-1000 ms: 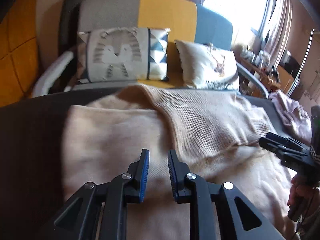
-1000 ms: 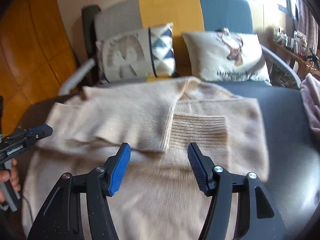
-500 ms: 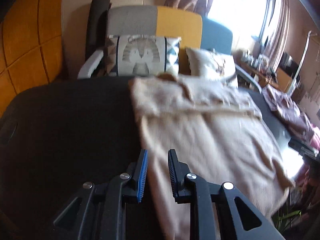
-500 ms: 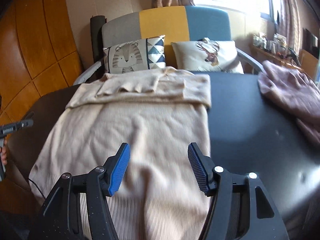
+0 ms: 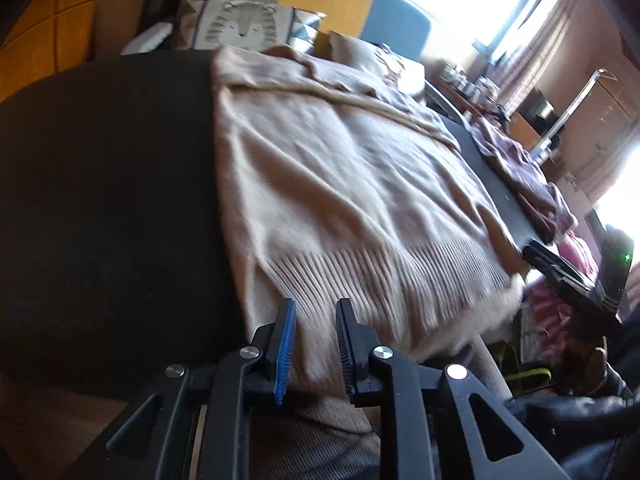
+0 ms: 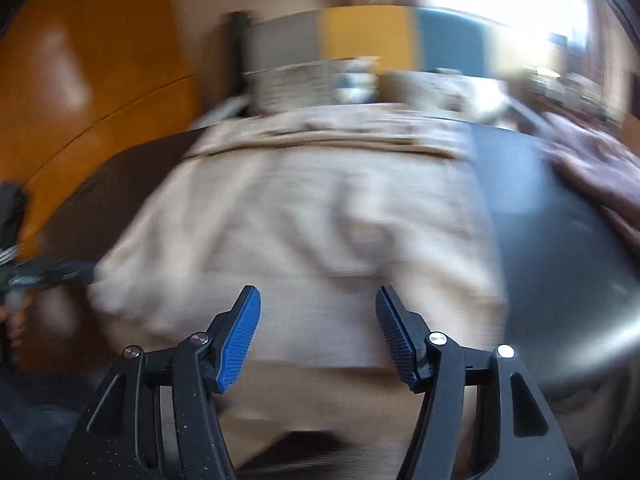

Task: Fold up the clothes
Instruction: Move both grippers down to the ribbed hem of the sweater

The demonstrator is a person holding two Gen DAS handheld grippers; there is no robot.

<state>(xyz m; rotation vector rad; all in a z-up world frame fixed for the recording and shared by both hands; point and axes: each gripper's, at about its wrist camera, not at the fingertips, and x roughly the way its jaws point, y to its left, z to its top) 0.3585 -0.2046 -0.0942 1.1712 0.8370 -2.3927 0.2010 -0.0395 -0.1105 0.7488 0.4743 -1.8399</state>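
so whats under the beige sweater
The beige sweater lies spread on a dark table; its ribbed hem hangs over the near edge. Whatever might sit beneath the fabric is covered, so it cannot be seen.

Left gripper [image 5: 315,344] apparently narrow-gapped; right gripper [image 6: 319,332] wide.

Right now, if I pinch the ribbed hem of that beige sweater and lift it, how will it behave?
The beige sweater will probably go floppy: it already lies in soft wrinkles, its ribbed hem drooping over the table edge. The fuzzy knit likely grips the ribbed pads of the left hand-held gripper well. It may drag rather than slide.
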